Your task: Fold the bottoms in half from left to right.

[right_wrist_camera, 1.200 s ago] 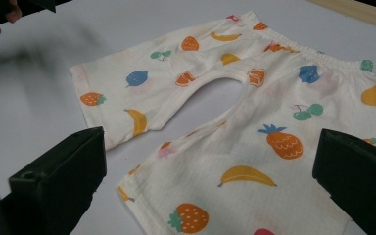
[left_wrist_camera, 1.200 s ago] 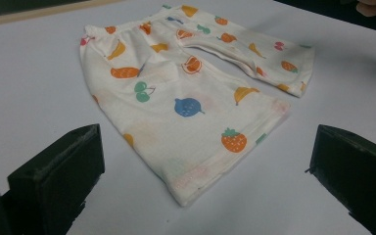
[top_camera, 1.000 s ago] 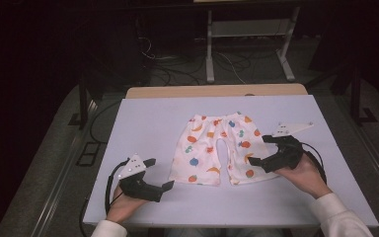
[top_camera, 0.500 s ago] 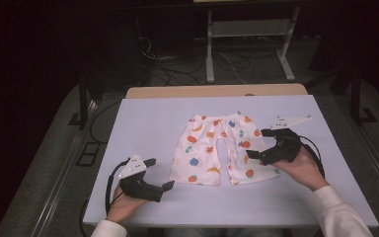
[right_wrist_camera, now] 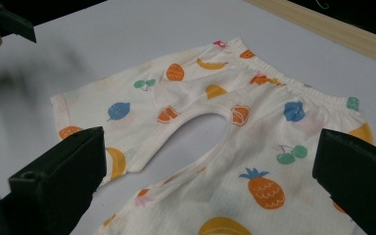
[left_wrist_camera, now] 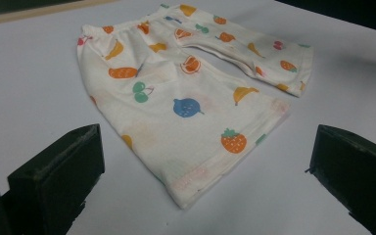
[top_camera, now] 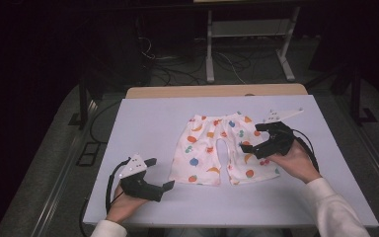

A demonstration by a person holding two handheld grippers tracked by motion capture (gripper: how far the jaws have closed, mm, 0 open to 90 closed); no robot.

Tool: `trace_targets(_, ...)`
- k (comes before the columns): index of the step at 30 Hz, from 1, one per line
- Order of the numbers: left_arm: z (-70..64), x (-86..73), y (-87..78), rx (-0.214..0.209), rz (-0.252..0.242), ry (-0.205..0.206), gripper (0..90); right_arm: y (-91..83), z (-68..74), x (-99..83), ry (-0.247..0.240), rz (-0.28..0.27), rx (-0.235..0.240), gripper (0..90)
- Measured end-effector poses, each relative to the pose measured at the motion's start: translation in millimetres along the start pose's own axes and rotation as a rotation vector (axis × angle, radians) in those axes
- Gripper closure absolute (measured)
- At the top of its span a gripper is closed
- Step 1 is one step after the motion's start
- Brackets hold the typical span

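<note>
High view: flat fruit-print shorts (top_camera: 222, 148)

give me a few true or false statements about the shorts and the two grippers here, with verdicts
1. The fruit-print shorts lie flat on the table. True.
2. The left gripper is clamped on a hem. False: its jaws stand open, short of the nearest leg.
3. The right gripper is over a leg of the shorts with its jaws open. True.
4. The shorts are folded in half. False: both legs are spread out side by side.
5. The waistband points away from the person. True.
</note>
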State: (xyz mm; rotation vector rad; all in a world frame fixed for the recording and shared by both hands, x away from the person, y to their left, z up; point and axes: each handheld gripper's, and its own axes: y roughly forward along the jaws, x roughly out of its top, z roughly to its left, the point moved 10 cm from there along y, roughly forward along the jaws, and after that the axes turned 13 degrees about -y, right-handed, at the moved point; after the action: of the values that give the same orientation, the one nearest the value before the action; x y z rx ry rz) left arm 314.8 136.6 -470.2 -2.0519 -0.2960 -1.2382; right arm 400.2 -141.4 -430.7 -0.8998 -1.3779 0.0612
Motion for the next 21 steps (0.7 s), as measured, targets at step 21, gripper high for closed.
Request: trace_targets(21, -0.5, 0.5, 1.2, -0.006, 0.0, 0.0, 0.0, 23.8, -7.4, 25.8, -0.007, 0.015, 0.005, 0.0)
